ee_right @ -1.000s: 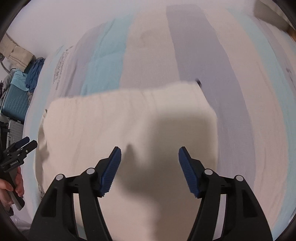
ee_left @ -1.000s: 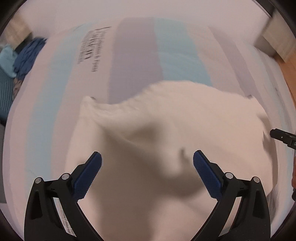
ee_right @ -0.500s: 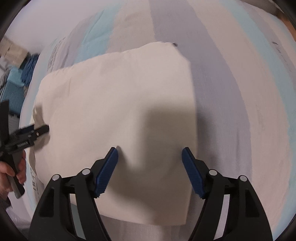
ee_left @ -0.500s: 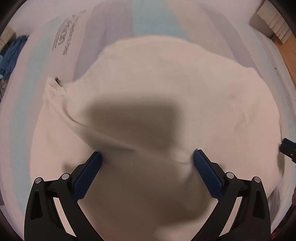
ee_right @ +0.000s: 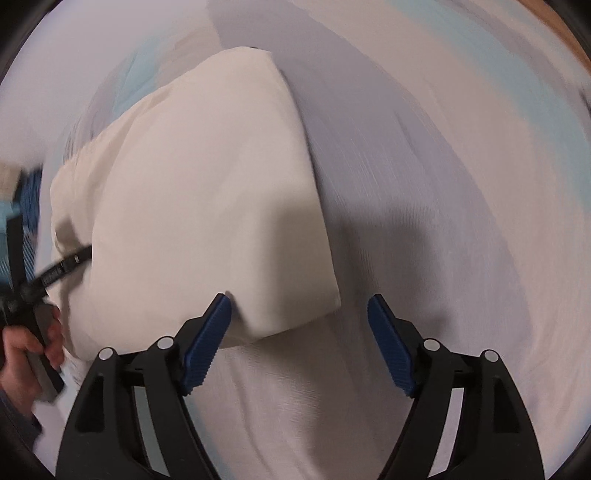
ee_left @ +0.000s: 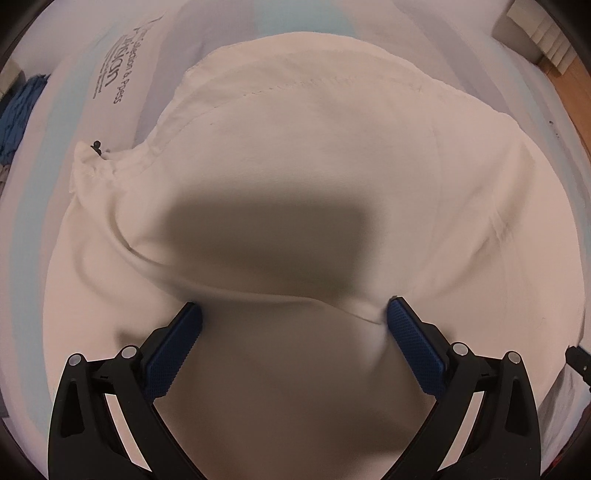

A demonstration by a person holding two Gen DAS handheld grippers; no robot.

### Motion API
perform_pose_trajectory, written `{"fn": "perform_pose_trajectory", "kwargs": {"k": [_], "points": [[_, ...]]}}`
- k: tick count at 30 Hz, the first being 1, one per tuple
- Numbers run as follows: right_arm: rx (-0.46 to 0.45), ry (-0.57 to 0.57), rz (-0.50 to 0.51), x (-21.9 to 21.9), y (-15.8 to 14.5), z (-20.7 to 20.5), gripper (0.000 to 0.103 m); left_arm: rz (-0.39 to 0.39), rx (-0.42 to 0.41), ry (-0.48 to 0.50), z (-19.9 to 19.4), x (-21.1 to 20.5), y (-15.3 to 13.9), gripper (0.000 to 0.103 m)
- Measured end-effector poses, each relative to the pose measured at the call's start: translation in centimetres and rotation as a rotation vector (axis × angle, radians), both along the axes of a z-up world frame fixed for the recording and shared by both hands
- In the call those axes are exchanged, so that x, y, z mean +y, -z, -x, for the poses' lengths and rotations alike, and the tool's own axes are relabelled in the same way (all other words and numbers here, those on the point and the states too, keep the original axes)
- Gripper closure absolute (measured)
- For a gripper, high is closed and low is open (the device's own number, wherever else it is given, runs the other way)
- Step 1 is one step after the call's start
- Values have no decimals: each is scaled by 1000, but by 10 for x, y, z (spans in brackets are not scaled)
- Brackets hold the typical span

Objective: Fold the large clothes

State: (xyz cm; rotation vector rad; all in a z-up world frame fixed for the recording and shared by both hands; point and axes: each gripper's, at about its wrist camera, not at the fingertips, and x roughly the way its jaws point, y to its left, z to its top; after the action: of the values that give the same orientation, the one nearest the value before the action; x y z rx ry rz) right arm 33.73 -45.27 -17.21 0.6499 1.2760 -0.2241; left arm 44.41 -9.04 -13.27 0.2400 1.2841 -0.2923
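A large cream garment [ee_left: 314, 155] lies folded on a striped bed cover. My left gripper [ee_left: 293, 317] is open, its blue pads pressed down on the cloth at either side of a raised fold. In the right wrist view the garment [ee_right: 207, 192] shows as a folded slab with its near right corner between the fingers of my right gripper [ee_right: 299, 310], which is open and not holding it. The left gripper [ee_right: 66, 264] shows there at the garment's left edge, held by a hand.
The bed cover [ee_right: 424, 184] has grey, pale blue and beige stripes, with printed lettering [ee_left: 114, 79] at the far left. Blue clothes [ee_left: 18, 110] lie at the left edge. A wood floor [ee_left: 569, 85] and a white unit [ee_left: 535, 33] are at the far right.
Both grippers have come down closer to the garment. The left one now presses into the cloth near its fold; the right one has shifted right to the garment's near right corner.
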Motion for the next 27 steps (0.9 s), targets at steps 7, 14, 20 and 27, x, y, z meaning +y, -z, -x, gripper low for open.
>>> {"fn": "perform_pose_trajectory", "kwargs": {"k": [7,14,20,27], "points": [[-18,99,-150,-8,24,14,24,-44,-27,-3,12,-12,9,5],[-70,120,-228,-17,32,10,21,-53,-9,-3,14,-18,9,5],[-79,-52,-296,-24,28,-56,27,-50,12,9,5,-20,7,5],[41,-351,-498,-28,52,-132,27,-41,40,12,-24,-10,5,5]]}}
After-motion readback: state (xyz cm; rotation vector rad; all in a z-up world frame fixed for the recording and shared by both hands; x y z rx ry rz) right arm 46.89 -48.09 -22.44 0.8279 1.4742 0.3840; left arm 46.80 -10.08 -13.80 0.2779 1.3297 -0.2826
